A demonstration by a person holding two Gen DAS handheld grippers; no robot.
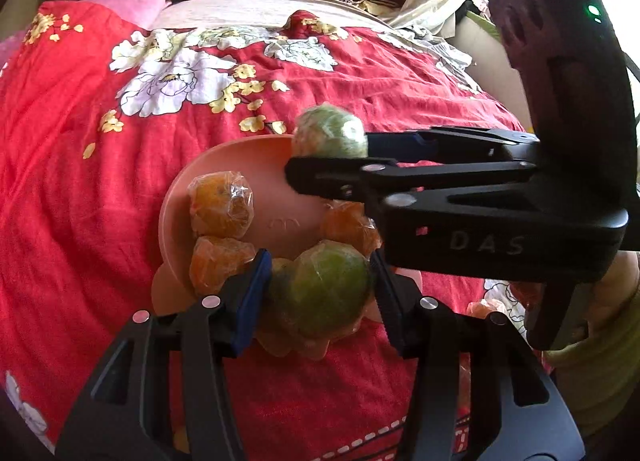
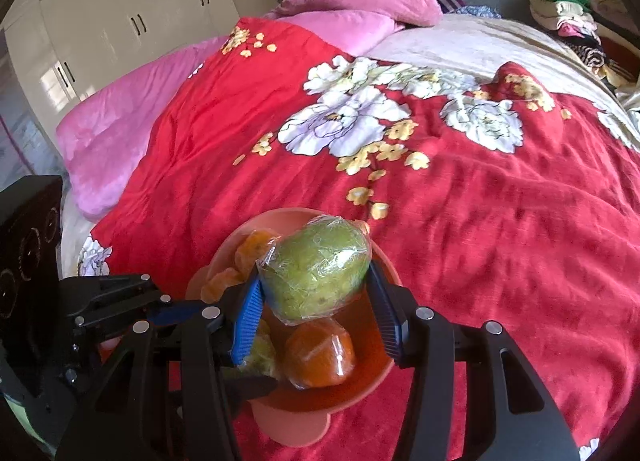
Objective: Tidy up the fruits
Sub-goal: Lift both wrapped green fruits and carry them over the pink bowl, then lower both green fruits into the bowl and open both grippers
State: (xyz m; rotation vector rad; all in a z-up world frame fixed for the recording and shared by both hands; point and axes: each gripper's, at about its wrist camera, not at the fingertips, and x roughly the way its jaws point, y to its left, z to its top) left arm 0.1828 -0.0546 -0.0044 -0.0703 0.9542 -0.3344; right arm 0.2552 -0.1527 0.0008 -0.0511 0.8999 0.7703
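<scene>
Blue pads of the right tool (image 2: 314, 311) squeeze a wrapped green fruit (image 2: 316, 271), held right above the middle of the pink bowl (image 2: 384, 265) on the bed (image 2: 500, 221). Left tool (image 1: 318, 301) grips another green fruit (image 1: 328, 289) at the bowl's near rim.

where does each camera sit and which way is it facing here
Left wrist: sits on the left gripper, looking down along its fingers at the green fruit it holds over the pink bowl; the right gripper and a hand show.
Right wrist: sits on the right gripper, looking down at its own wrapped green fruit; the left gripper shows.
Shared: bowl, oranges, red bedspread.
</scene>
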